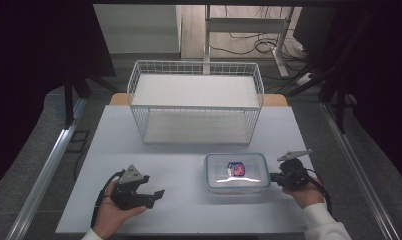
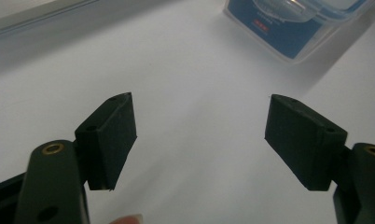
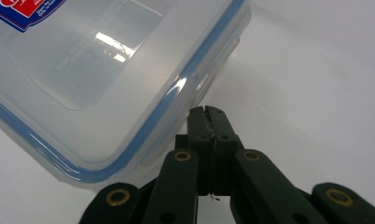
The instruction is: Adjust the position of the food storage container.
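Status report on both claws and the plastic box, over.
Left claw open, empty, apart from box. Right claw shut, tips at the lidded plastic box side. Wire basket behind; nothing in the way.

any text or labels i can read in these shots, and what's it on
No wording can be read.
Red, white and blue sticker on the lid of the clear container: lettering too blurred to read.
Faint embossed print on the lid, right gripper view: too small to read.
Small red mark on the container's blue side, left gripper view: too blurred to read.
Wire basket and table: no text seen.
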Tool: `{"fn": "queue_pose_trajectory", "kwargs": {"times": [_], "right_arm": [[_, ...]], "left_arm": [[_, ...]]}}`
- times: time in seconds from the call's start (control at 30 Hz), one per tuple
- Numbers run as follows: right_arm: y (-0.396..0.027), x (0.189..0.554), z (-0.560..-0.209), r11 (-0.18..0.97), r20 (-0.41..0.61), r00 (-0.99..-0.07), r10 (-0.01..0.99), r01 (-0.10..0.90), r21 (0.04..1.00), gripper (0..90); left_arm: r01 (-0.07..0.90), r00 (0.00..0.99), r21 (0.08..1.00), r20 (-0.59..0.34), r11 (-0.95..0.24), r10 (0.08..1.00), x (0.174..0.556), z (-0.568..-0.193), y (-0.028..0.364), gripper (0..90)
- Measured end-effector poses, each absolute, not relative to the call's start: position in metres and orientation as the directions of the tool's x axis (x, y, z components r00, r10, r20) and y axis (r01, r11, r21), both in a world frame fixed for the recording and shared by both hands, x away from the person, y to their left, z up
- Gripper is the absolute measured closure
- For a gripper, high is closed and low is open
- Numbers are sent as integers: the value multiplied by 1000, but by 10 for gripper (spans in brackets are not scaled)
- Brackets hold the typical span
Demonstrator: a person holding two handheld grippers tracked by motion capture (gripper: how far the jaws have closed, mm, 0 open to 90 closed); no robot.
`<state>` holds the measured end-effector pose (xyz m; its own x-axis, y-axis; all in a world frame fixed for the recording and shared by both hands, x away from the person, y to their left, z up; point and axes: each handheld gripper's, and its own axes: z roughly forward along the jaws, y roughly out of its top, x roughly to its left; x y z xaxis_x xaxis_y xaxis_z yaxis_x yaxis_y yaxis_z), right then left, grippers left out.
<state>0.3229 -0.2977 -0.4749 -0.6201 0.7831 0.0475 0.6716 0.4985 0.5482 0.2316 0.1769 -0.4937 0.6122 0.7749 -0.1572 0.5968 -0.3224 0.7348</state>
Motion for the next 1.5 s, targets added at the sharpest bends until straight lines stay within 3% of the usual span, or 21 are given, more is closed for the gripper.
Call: {"fn": "queue_pose_trajectory", "kwargs": {"times": [0.87,1.17,1.5], "right_arm": [[-202,328,-482,623,-4,-751,660,545,561,890],[-211,326,-476,597,-11,-733,680,545,589,890],[-249,313,-464,451,33,-651,758,560,695,885]], "left_arm": [[597,600,739,-152,-312,786,233,-493,183,243],[599,599,737,-155,-312,786,232,-493,184,244],[601,597,738,-158,-307,787,232,-494,183,244]]}}
